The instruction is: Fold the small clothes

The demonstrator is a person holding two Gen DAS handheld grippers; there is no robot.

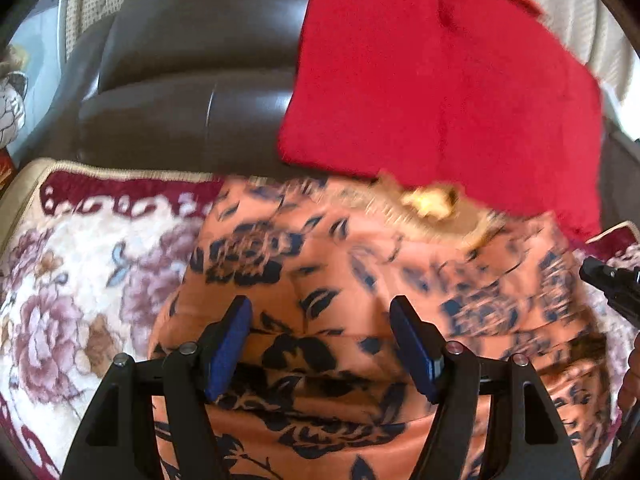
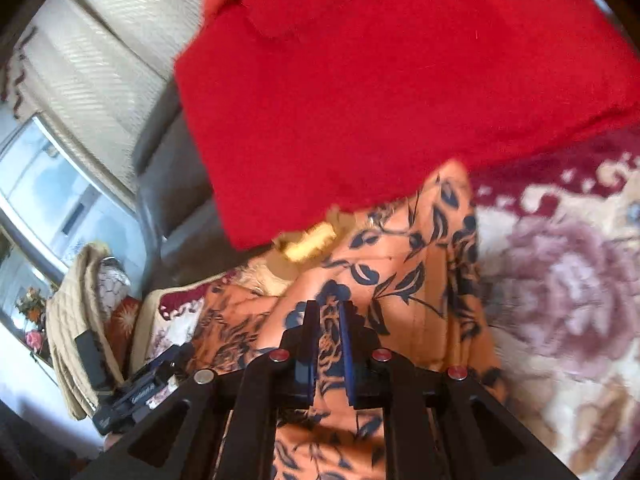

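Note:
An orange garment with dark blue flowers (image 1: 320, 280) lies spread on a floral blanket (image 1: 60, 280). My left gripper (image 1: 320, 320) is open just above the garment, its blue pads wide apart. In the right wrist view the same garment (image 2: 400, 272) lies under my right gripper (image 2: 329, 320), whose blue pads stand close together with a fold of the orange cloth between them. A red cloth (image 1: 440, 80) lies at the far edge, overlapping the garment's top; it also shows in the right wrist view (image 2: 380, 80). The right gripper's body (image 1: 612, 284) shows at the right edge of the left wrist view.
A dark brown leather sofa back (image 1: 192, 80) rises behind the blanket. A yellow tag or trim (image 1: 432, 200) sits at the garment's neck. A window with blinds (image 2: 92, 80), a vase (image 2: 114, 280) and a beige quilted cloth (image 2: 72, 340) are at the left. The left gripper (image 2: 140, 392) shows low left.

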